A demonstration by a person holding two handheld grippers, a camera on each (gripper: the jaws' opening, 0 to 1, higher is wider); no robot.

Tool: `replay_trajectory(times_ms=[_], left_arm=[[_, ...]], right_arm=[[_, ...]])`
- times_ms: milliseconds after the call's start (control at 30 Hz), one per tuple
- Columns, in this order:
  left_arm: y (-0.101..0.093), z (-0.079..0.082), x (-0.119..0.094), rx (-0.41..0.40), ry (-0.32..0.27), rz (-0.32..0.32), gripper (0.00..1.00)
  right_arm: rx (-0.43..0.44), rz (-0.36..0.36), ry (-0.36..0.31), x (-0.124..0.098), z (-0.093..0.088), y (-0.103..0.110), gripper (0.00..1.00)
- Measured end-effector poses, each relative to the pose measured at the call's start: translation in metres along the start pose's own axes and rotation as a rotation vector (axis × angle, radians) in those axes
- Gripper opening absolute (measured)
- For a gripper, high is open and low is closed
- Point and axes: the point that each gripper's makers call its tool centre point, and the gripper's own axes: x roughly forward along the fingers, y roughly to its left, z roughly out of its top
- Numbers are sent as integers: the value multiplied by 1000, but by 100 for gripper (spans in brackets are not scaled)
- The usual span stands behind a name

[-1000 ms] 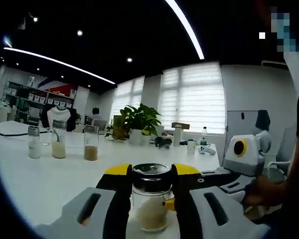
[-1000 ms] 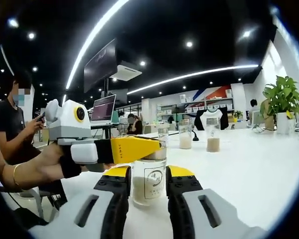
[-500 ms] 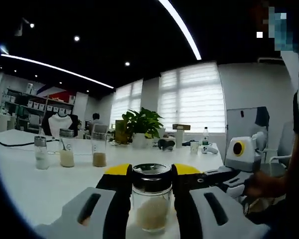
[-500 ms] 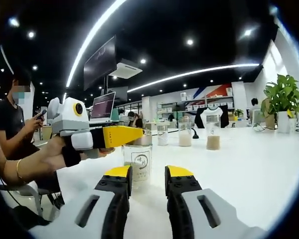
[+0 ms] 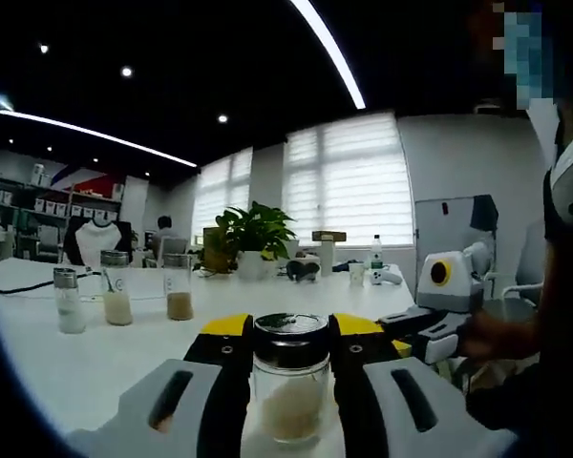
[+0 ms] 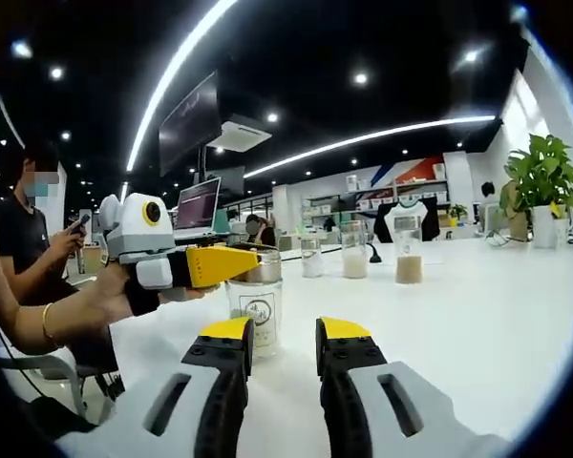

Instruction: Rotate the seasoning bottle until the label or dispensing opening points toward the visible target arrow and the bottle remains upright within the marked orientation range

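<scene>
- Glass seasoning bottle [image 5: 289,382] with a black lid stood upright on the white bench [image 5: 67,358], at 6 o'clock in the left gripper view, pale grains in its lower half.
- Left gripper [image 5: 287,339] had its yellow-tipped jaws closed against both sides of the bottle just below the lid.
- In the right gripper view the same bottle [image 6: 255,307] sat at about 9 o'clock of centre, its printed label facing the camera, with the left gripper [image 6: 244,267] clamped across its top and a person's hand [image 6: 110,291] behind it.
- Right gripper [image 6: 283,332] hung near the bottle, apart from it, jaws narrowly parted with nothing between them.
- Three other jars [image 5: 117,295] stood in a row further back on the bench, at 9 o'clock in the left gripper view.
- A potted plant [image 5: 248,239] stood beyond them, near 12 o'clock of the bottle.
</scene>
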Motion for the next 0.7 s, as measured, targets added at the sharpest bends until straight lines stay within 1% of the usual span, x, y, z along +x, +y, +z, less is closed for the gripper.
replay_trajectory(times_ms=[33,100,200,367,467,533,700], left_arm=[[1,-1,0,-21,-6,-5,33],[2,-2,-1,-15,-7,-20,33],[6,-1,-1,-22,-13,-24,33],[13,1,-3,-21,-18,-34,33],[15,1,-4,-21,-11,-41,33],[17,0,-4,-37,-9,-42,33],[19,-2,-5,-33,-7,-50,33]], right_arm=[[0,4,1,1,0,0,24],[-1,12,11,2,-1,1,25],[-11,20,23,4,-2,2,27],[-33,52,46,8,-4,7,33],[-42,56,58,8,-5,6,36],[-38,61,60,8,-5,5,36],[-40,88,70,8,-7,4,37]])
